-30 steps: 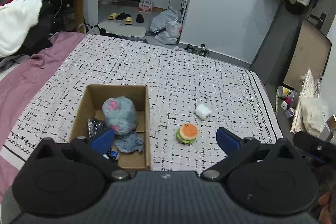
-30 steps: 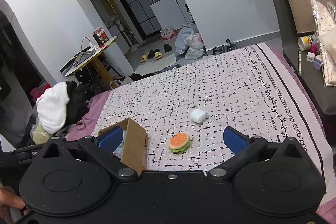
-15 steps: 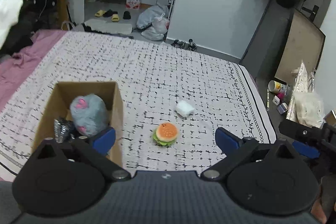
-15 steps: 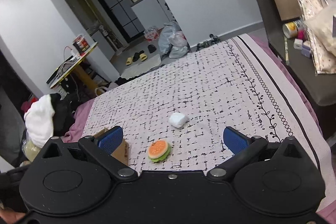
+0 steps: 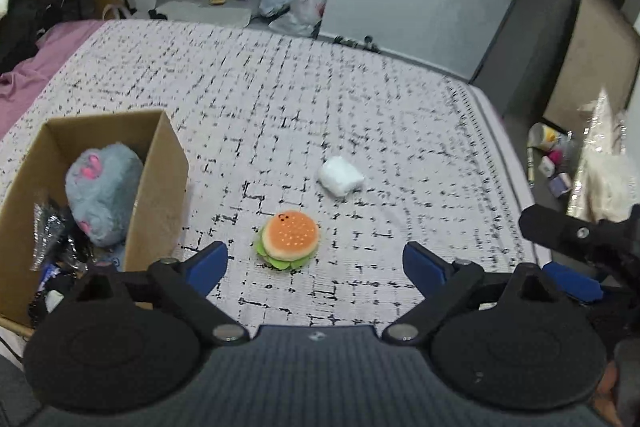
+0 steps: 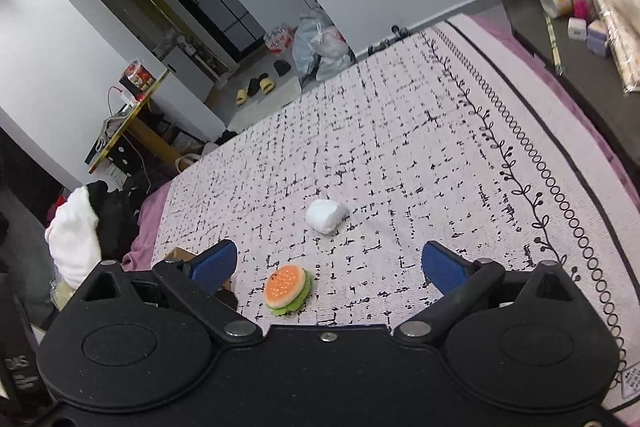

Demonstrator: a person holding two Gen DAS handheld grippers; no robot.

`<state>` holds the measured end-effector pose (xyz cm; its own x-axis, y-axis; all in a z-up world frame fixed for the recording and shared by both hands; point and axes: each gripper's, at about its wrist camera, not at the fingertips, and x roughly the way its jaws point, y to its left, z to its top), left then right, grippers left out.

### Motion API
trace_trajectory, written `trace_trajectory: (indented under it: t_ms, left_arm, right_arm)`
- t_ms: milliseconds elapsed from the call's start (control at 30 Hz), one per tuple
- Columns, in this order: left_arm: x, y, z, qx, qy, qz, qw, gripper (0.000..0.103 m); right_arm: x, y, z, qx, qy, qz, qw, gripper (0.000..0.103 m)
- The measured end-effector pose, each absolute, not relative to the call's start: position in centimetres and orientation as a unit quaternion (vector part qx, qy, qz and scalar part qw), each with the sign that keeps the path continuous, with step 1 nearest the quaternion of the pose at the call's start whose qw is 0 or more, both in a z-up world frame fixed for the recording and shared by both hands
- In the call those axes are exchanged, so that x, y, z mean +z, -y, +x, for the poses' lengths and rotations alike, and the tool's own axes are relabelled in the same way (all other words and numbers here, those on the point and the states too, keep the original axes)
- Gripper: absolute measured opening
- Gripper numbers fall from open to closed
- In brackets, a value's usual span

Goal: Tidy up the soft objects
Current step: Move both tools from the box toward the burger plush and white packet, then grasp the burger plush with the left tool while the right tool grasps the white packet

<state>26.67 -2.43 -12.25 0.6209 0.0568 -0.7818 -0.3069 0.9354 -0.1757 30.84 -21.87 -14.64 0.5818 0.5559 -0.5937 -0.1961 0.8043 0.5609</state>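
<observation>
Both grippers hang over the bed, angled down at the patterned bedspread [image 5: 360, 99]. The left gripper [image 5: 316, 263] has its blue pads spread wide, just beginning to draw together, nothing pinched; the burger plush [image 5: 289, 240] lies on the cover just ahead of the gap, nearer the left pad. The white soft roll [image 5: 341, 175] sits farther ahead and a little right. To this gripper's left stands the cardboard box [image 5: 160, 195] with a grey plush [image 5: 102, 193] inside. The right gripper [image 6: 330, 263] is likewise wide, starting to close, empty; the burger plush [image 6: 289, 289] lies low between its fingers, towards the left one, with the white soft roll [image 6: 326, 215] beyond.
</observation>
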Motion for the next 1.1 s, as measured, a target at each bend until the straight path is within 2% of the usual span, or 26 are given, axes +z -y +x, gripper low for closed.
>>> trace_trajectory:
  t_ms: [200,600,700,767,800,933,1100]
  left_arm:
    - [-14.7,2.1,28.7,0.116,-0.438,-0.146,0.879,0.091]
    - [-20.1,1.2,32.9,0.153,-0.459,-0.144,0.863,0.089]
    - [-21.1,1.1,33.3,0.154,-0.459,-0.136,0.864,0.082]
    - [-21.6,0.6,33.4,0.153,-0.462,-0.152,0.861,0.059]
    - [-22.0,0.3,33.5,0.153,-0.463,-0.166,0.857,0.054]
    - [-22.2,-0.7,33.4,0.155,-0.447,-0.19,0.86,0.046]
    - [-21.9,-2.0,33.2,0.157,-0.429,-0.232,0.859,0.043]
  right_arm:
    - [-16.1,21.0,33.3,0.23,-0.424,0.219,0.848,0.09]
    - [-19.2,17.8,37.3,0.246,-0.455,0.178,0.837,0.085]
    - [-19.6,16.8,38.2,0.25,-0.459,0.165,0.836,0.083]
    - [-19.9,16.0,38.7,0.254,-0.462,0.155,0.836,0.082]
    - [-20.0,15.6,38.9,0.255,-0.464,0.15,0.835,0.081]
    - [-20.4,13.7,39.9,0.26,-0.464,0.13,0.837,0.08]
    - [-21.1,11.2,41.2,0.265,-0.464,0.093,0.84,0.079]
